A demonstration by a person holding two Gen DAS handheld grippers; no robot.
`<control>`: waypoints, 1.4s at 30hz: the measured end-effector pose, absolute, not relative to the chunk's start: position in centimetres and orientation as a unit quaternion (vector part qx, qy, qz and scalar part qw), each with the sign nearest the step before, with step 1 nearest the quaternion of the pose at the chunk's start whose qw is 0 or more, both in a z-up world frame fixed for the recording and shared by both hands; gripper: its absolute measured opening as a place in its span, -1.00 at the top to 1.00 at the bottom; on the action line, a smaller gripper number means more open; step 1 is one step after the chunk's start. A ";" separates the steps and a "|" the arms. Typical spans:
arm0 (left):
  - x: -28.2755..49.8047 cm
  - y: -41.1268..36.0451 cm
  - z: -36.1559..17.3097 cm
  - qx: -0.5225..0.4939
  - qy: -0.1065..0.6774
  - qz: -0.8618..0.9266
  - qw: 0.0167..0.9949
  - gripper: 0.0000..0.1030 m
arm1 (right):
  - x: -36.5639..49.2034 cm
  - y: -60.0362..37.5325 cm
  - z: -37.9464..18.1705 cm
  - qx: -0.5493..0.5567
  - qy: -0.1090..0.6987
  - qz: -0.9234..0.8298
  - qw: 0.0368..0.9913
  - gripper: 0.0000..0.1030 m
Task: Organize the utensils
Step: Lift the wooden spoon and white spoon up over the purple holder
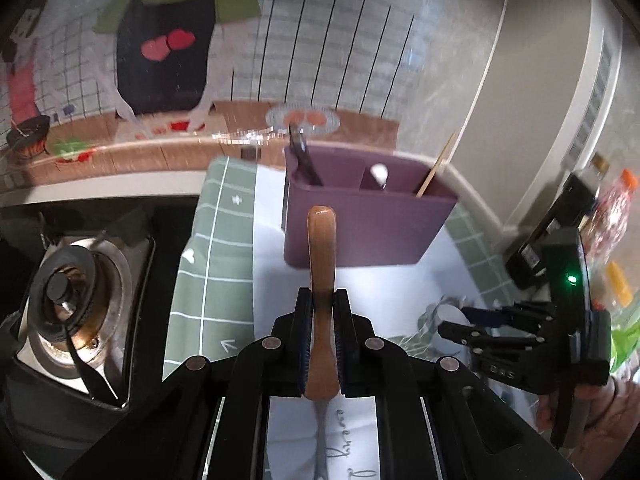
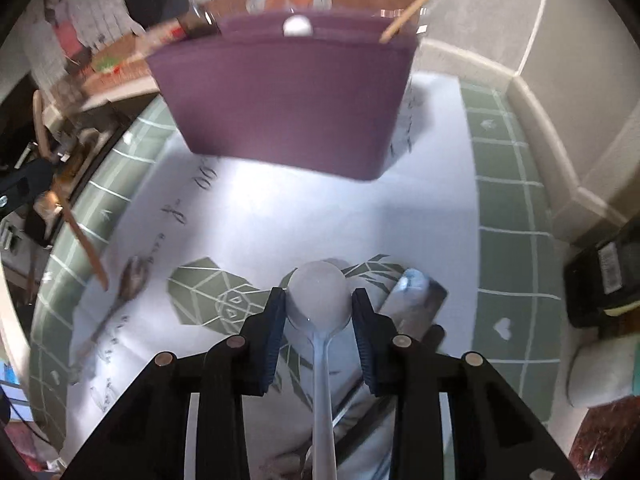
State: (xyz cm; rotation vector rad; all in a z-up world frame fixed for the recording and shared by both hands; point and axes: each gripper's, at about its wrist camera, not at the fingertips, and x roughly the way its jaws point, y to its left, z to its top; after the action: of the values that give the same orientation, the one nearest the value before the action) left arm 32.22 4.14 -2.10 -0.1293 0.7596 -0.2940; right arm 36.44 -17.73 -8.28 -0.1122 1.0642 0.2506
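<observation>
Your left gripper (image 1: 320, 304) is clenched on a wooden-handled utensil (image 1: 322, 240): both pads press the brown handle from either side, and its rounded end points up toward the purple caddy (image 1: 368, 220). The metal part of that utensil runs down below the jaws and out of sight, over the white paper with handwriting. Your right gripper (image 2: 319, 306) has a white plastic spoon (image 2: 318, 292) between its fingers, bowl forward and handle running back toward the camera; the pads sit just at the bowl's edges, but you cannot tell from this view whether they actually press it. The caddy stands on the white paper ahead of both grippers, on the green grid mat (image 1: 212, 248). It already holds a dark utensil (image 1: 304, 156) in its left compartment, a white spoon (image 1: 379, 174) in the middle, and a wooden chopstick (image 1: 436, 164) leaning at its right end. A gas burner (image 1: 68, 300) sits to the left of the mat.
</observation>
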 end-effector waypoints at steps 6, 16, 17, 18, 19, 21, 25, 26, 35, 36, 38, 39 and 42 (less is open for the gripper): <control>30.1 4.4 1.0 -0.070 0.335 -0.143 0.929 0.79 | 33.5 -19.9 -4.0 -0.019 0.453 0.139 0.880 0.41; 29.3 3.7 9.3 -0.074 0.250 -0.169 0.951 0.79 | 31.9 -21.2 5.6 0.018 0.345 0.155 0.926 0.41; 29.5 3.7 10.9 -0.076 0.234 -0.176 0.953 0.79 | 32.0 -21.3 7.7 0.023 0.316 0.157 0.936 0.41; 29.8 3.6 12.1 -0.076 0.225 -0.180 0.955 0.79 | 32.1 -21.3 9.6 0.027 0.289 0.158 0.944 0.41; 30.2 3.6 13.3 -0.076 0.214 -0.183 0.956 0.79 | 32.4 -21.4 11.8 0.030 0.258 0.156 0.953 0.40; 31.2 3.3 15.3 -0.071 0.187 -0.178 0.963 0.79 | 33.3 -21.2 14.7 0.026 0.214 0.149 0.965 0.40; 34.5 2.8 16.0 -0.072 0.177 -0.177 0.965 0.79 | 37.5 -20.5 16.5 0.048 0.187 0.136 0.972 0.40; 35.6 2.7 15.8 -0.075 0.181 -0.178 0.964 0.79 | 38.3 -20.2 16.2 0.052 0.189 0.134 0.971 0.40; 43.5 2.0 8.9 -0.092 0.237 -0.177 0.951 0.79 | 46.4 -18.6 9.2 0.065 0.240 0.112 0.962 0.40; 44.0 1.9 8.1 -0.091 0.241 -0.175 0.950 0.79 | 47.0 -18.5 8.6 0.066 0.244 0.109 0.961 0.40; 44.7 1.8 6.7 -0.089 0.252 -0.173 0.948 0.79 | 48.1 -18.5 7.1 0.068 0.249 0.104 0.961 0.40; 44.9 1.7 6.1 -0.088 0.256 -0.170 0.948 0.79 | 48.7 -18.5 6.3 0.071 0.251 0.096 0.961 0.40; 45.7 1.5 4.1 -0.085 0.269 -0.163 0.945 0.79 | 50.0 -18.2 4.5 0.071 0.256 0.082 0.961 0.40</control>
State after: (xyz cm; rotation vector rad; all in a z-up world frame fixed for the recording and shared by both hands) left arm 45.68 1.53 4.13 -0.1741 0.5475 -0.3323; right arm 49.95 -18.21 4.49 0.1430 0.5182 0.1658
